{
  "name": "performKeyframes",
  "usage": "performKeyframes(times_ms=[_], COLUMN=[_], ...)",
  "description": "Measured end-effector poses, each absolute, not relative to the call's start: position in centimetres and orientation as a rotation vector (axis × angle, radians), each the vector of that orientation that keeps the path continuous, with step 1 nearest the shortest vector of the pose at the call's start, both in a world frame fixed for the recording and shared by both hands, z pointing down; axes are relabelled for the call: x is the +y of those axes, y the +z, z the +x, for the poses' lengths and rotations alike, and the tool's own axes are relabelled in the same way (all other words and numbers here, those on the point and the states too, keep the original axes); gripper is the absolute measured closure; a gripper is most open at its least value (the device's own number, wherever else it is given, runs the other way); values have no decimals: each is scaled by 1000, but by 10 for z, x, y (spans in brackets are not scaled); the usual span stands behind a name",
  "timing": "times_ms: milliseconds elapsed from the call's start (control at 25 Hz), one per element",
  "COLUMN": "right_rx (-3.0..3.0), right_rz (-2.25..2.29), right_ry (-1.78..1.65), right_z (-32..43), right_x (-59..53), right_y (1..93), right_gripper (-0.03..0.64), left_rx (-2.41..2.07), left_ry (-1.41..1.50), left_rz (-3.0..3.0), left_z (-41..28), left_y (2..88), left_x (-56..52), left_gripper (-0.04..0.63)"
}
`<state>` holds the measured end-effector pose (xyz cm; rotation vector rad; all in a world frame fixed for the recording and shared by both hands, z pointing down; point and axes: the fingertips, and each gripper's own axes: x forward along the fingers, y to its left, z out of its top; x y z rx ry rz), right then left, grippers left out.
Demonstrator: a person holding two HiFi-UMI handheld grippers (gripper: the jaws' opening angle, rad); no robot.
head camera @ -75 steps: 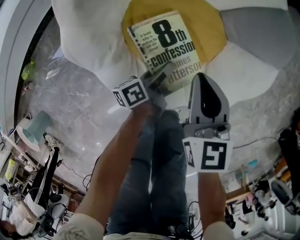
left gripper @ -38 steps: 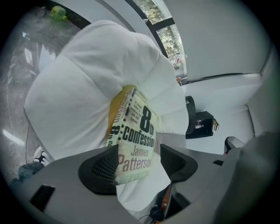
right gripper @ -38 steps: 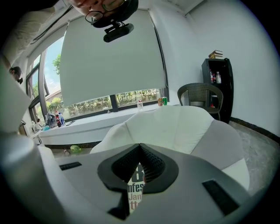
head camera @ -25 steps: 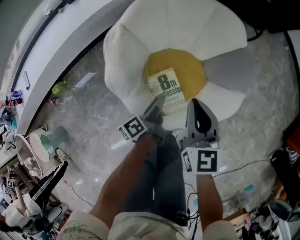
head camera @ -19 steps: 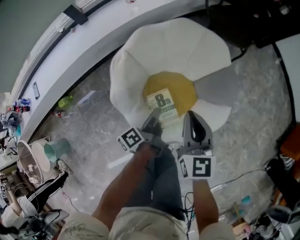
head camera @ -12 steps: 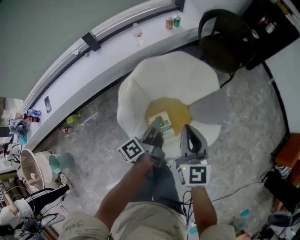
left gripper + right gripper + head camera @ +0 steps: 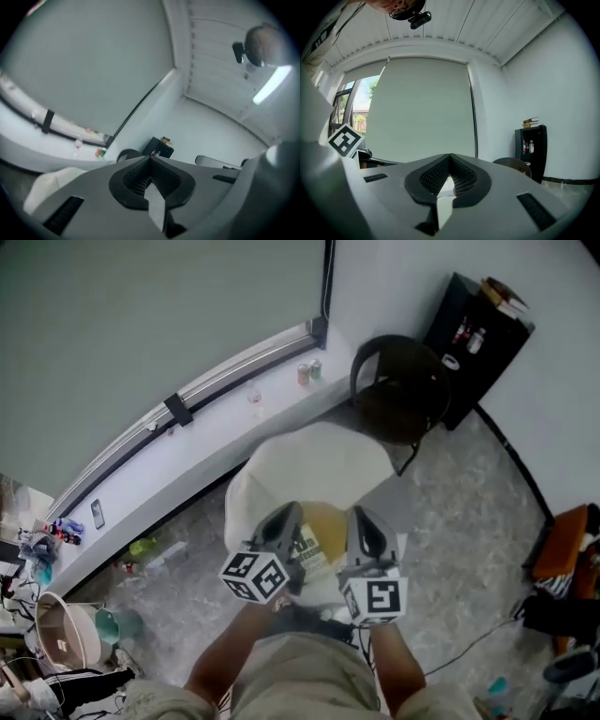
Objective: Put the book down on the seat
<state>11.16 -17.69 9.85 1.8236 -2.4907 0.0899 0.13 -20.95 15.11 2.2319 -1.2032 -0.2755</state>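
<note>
Both sets of jaws empty. Head view: pale paperback book (image 7: 309, 555) lying flat on yellow centre of white petal-shaped cushion seat (image 7: 319, 465), between left gripper (image 7: 284, 517) and right gripper (image 7: 361, 519). Left gripper view: jaws pressed together on nothing. Right gripper view: likewise. Seemingly placed already; next, keep clear.

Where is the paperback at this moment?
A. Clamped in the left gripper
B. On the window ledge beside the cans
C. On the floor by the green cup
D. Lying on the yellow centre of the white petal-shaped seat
D: the head view shows the book lying on the yellow centre of the white seat, while the left gripper is shut on nothing.
</note>
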Motion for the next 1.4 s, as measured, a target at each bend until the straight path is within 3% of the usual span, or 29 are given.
performKeyframes(times_ms=[320,640,1400], right_rx=[-2500,-2508,-2493], right_rz=[1876,1911,1844], right_ry=[-14,-48,-27], right_z=[119,119,117], right_x=[-163,-153,-164], right_y=[54,29,54], right_gripper=[614,614,614], left_rx=[-1690,-1711,-1700], left_ry=[125,72,140], left_rz=[2703,2781,2743], left_z=[3,3,-6], left_y=[81,44,92], left_x=[-194,-184,-185], left_gripper=[588,588,588])
